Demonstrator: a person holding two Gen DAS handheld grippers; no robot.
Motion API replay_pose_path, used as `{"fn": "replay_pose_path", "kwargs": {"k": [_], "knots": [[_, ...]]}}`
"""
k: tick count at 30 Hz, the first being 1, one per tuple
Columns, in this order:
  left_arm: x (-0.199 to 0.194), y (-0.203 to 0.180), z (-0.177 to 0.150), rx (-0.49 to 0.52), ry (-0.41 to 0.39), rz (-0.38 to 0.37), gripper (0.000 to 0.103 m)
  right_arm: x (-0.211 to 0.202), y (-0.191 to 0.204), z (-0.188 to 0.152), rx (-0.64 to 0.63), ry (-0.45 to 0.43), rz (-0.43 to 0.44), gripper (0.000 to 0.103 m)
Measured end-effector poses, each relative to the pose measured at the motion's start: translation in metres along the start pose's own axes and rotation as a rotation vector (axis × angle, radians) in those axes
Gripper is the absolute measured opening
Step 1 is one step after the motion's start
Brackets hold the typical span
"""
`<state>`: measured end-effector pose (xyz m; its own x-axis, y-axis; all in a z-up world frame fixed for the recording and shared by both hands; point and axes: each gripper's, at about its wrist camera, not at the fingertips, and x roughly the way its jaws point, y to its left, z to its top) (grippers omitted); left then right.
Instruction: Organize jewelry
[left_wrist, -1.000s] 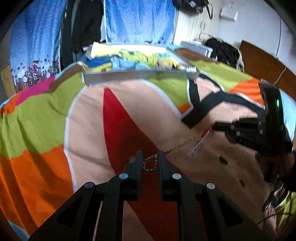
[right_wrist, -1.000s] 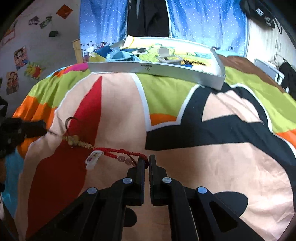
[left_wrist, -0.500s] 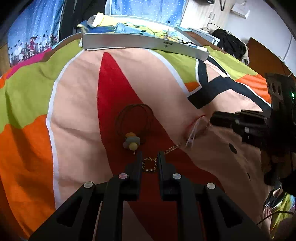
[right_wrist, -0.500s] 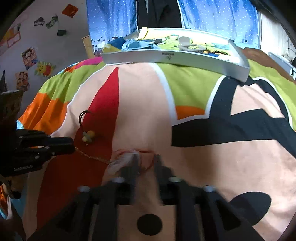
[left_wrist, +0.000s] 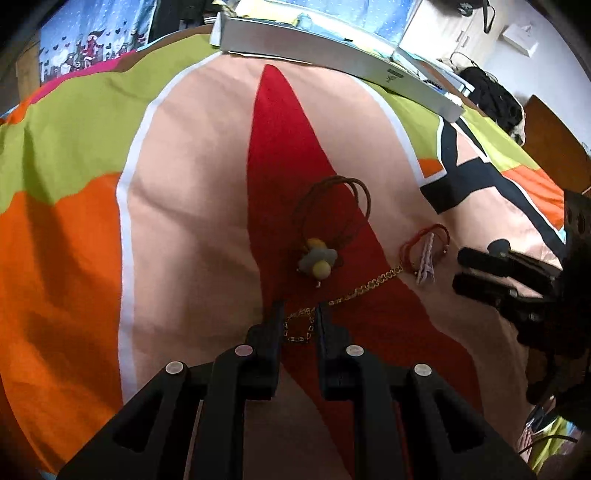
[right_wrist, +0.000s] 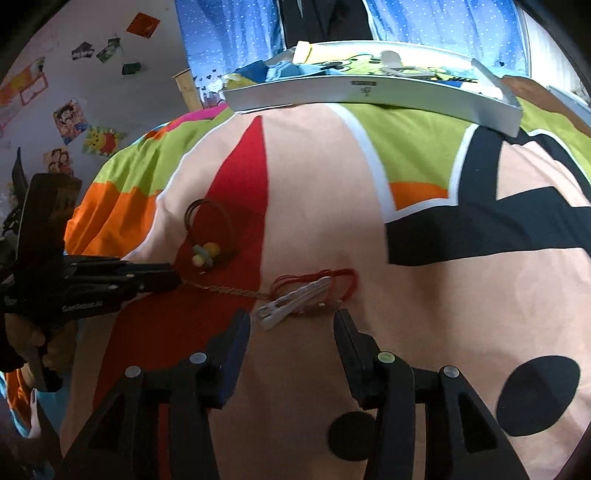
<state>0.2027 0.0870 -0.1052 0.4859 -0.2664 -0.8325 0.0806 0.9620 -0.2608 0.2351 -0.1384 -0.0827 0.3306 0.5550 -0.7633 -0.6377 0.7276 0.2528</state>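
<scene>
- A thin gold chain (left_wrist: 364, 287) lies on the red wedge of the bedspread (left_wrist: 192, 206), low and centre in the left wrist view; it runs up and to the right toward a red cord bracelet (left_wrist: 424, 240).
- The left gripper (left_wrist: 298, 315) pinches the near end of that chain, and a small loop of links shows in the narrow gap between its two fingers.
- The red cord bracelet sits in a loose bunch with a pale lilac tag or clip (left_wrist: 425, 260) lying across it; in the right wrist view the same clip (right_wrist: 291, 302) looks white and rests just beyond the fingertips.
- The right gripper (right_wrist: 291, 321) has its fingers spread wide, one on each side of the bracelet (right_wrist: 317, 282), and grips nothing.
- Just left of the chain, a dark brown cord necklace (left_wrist: 332, 210) lies coiled, with yellow and grey-blue beads (left_wrist: 317, 260) at its near end.
- In the upper part of both views a shallow white tray (right_wrist: 369, 94) rests on the bedspread, with bright clutter inside that I can't make out.
- Blue dotted curtains (right_wrist: 229, 33) hang behind it, and cartoon stickers (right_wrist: 70, 122) dot the wall at upper left of the right wrist view.
</scene>
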Motion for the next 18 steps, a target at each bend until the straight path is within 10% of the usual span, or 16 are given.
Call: {"fn": "replay_pose_path", "kwargs": {"k": [7,18], "knots": [[-0.011,0.007,0.006,0.004,-0.084,-0.001,0.041,0.017,0.003,0.001,0.031,0.033,0.031,0.044],[0.005,0.001,0.035,0.069,-0.107,-0.011,0.041,0.03,-0.006,0.005,0.169,0.057,-0.058,0.013]]}}
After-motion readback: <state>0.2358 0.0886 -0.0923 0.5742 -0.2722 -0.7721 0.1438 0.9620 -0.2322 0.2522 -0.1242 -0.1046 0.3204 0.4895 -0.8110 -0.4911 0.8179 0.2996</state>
